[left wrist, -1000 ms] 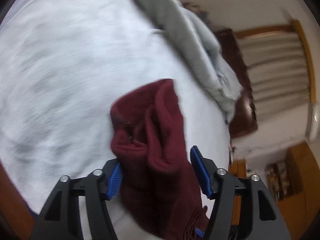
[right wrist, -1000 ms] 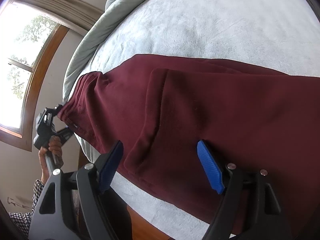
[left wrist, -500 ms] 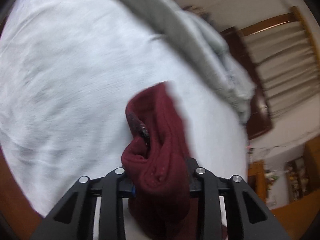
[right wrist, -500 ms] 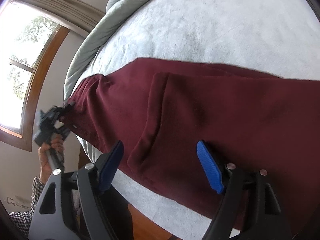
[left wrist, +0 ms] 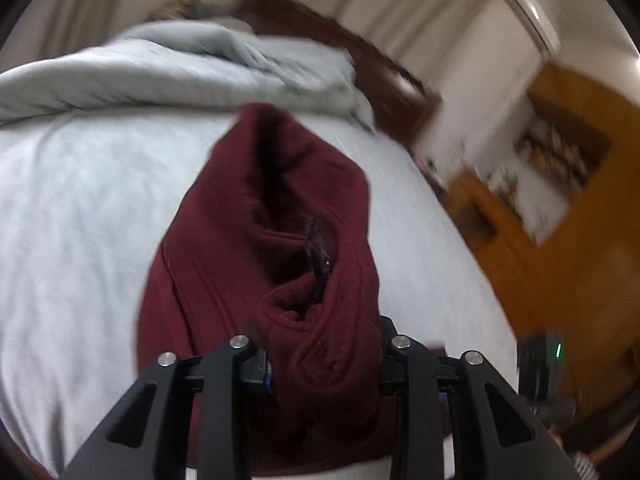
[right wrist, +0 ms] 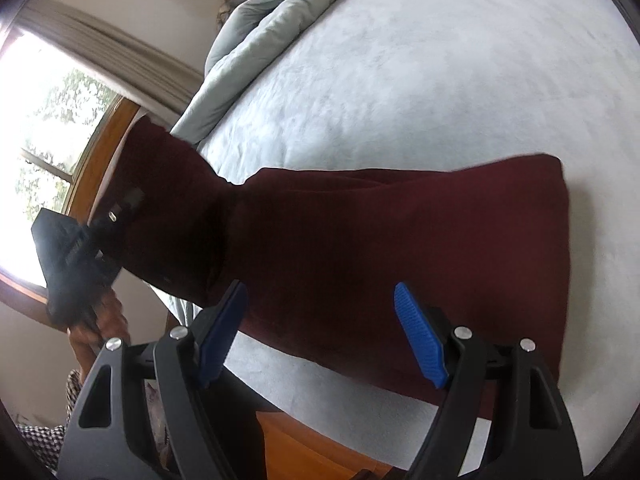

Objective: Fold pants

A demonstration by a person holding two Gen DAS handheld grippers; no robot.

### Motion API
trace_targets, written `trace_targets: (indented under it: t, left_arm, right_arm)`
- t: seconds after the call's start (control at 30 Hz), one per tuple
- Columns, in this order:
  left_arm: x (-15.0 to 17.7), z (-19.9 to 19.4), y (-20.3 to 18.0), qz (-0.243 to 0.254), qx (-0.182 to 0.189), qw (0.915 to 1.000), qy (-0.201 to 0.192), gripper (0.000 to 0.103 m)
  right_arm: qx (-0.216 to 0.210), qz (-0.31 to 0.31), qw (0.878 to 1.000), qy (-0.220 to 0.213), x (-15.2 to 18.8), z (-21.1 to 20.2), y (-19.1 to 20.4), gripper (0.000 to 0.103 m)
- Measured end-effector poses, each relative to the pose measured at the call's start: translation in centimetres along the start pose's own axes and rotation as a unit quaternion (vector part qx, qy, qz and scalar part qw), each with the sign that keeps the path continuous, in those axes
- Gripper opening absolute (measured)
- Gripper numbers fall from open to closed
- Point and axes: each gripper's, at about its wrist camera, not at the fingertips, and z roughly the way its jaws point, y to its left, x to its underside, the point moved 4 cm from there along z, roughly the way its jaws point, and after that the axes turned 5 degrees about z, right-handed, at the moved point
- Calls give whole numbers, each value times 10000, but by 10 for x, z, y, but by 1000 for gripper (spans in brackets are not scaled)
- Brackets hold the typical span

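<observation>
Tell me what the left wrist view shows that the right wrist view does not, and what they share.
Only the left wrist view: the left gripper shut on the bunched waistband, plus orange wooden shelves.

Only the right wrist view: the open right gripper above the pants, a bright window, and the hand carrying the other gripper.

Both: the maroon pants on the pale bed, with a grey duvet beyond.
</observation>
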Motion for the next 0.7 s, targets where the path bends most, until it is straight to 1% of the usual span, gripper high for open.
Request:
trace_targets:
  t: [0.1, 0.2, 0.27, 0.3, 0.37, 0.4, 0.43, 0.47, 0.53, 0.57, 0.6, 0.63, 0.67, 0.7]
  left_arm:
    - [30, 31, -25, 516, 54, 9968, 605, 31]
    - [64, 60, -37, 879, 19, 9883, 1246, 33]
    - [80, 70, -39, 963, -6, 9851, 1425, 38]
    - [85, 71, -40, 942, 45, 9851, 1436, 42]
    - [83, 70, -39, 780, 203, 9876, 1349, 53]
    - [80, 67, -41, 645, 361, 9875, 1391, 70]
    - [74, 69, -40, 582, 361, 9872, 1441, 88]
    - [70, 61, -41, 483, 360, 9874, 1466, 90]
    - [59, 41, -39, 249, 580, 9883, 1390, 91]
    - [51, 34, -35, 173, 618, 9891, 1322, 94]
    - [47, 25, -33, 130, 603, 9908, 1205, 100]
    - [39, 18, -30, 118, 505, 9932, 1045, 99]
    - [34, 9, -17, 114, 132, 9955, 927, 99]
    - [32, 7, -8, 109, -117, 9957, 917, 99]
  right_arm:
    - [94, 23, 10000, -4, 2, 3, -5, 76]
    - [139, 195, 9997, 52, 2, 9, -16, 76]
    - [162, 279, 9994, 93, 3, 14, -21, 76]
    - [192, 305, 9993, 119, 3, 17, -23, 76]
    - [288, 341, 9988, 185, 3, 23, -27, 76]
    - [309, 369, 9986, 225, 3, 25, -27, 76]
    - [306, 380, 9985, 241, 3, 24, -27, 76]
    - [299, 373, 9986, 236, 2, 23, -25, 77]
    - [320, 346, 9987, 198, -4, 21, -18, 85]
    - [301, 387, 9986, 191, -7, 19, -15, 92]
    - [235, 429, 9986, 176, -10, 16, -13, 92]
    - [85, 496, 9986, 175, -14, 15, -9, 92]
    - [-30, 554, 9982, 205, -17, 16, -5, 93]
    - [-156, 647, 9973, 309, -21, 20, 0, 94]
